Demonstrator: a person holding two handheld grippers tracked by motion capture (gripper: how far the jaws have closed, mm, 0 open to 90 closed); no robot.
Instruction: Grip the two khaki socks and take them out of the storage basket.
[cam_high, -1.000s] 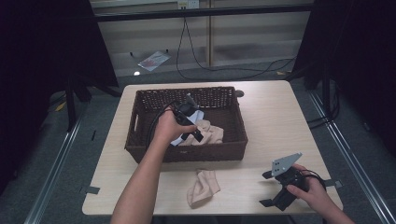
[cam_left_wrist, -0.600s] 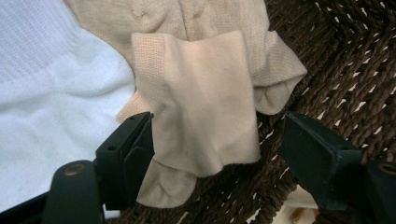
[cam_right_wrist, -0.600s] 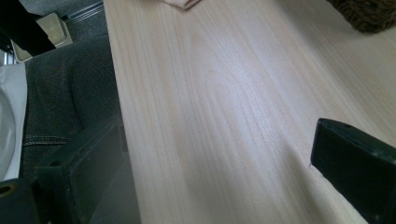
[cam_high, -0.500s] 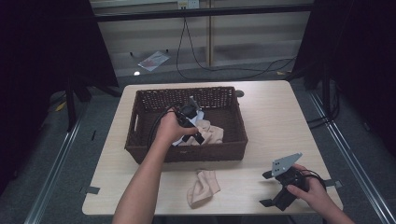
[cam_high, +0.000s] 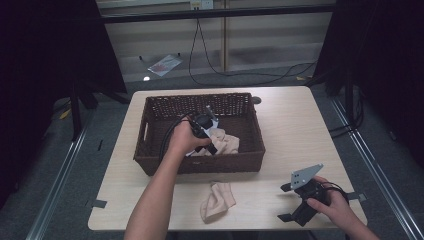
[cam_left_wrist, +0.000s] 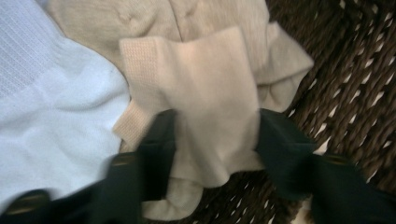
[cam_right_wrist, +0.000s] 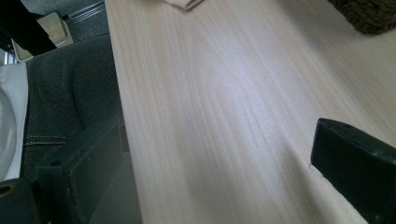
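Inside the dark brown woven wicker basket (cam_high: 150, 150), the left gripper (cam_left_wrist: 212, 140) has just been closing its jaws around a beige knitted sock (cam_left_wrist: 210, 88); in the left gripper view the sock's ribbed cuff end fills the gap and both pads appear to press its sides, so I judge it pinched. The sock lies on the basket floor, overlapping another beige sock and touching a white ribbed sock (cam_left_wrist: 42, 116) beside it.

It should handle as light, limp and stretchy: it will sag and drape when lifted (no risk of breakage), and a bite on the doubled cuff holds best. A second beige sock (cam_high: 216, 200) lies on the pale wooden table (cam_high: 300, 130) in front of the basket. The right gripper (cam_high: 295, 202) rests there, jaws apart, empty. No readable writing anywhere.
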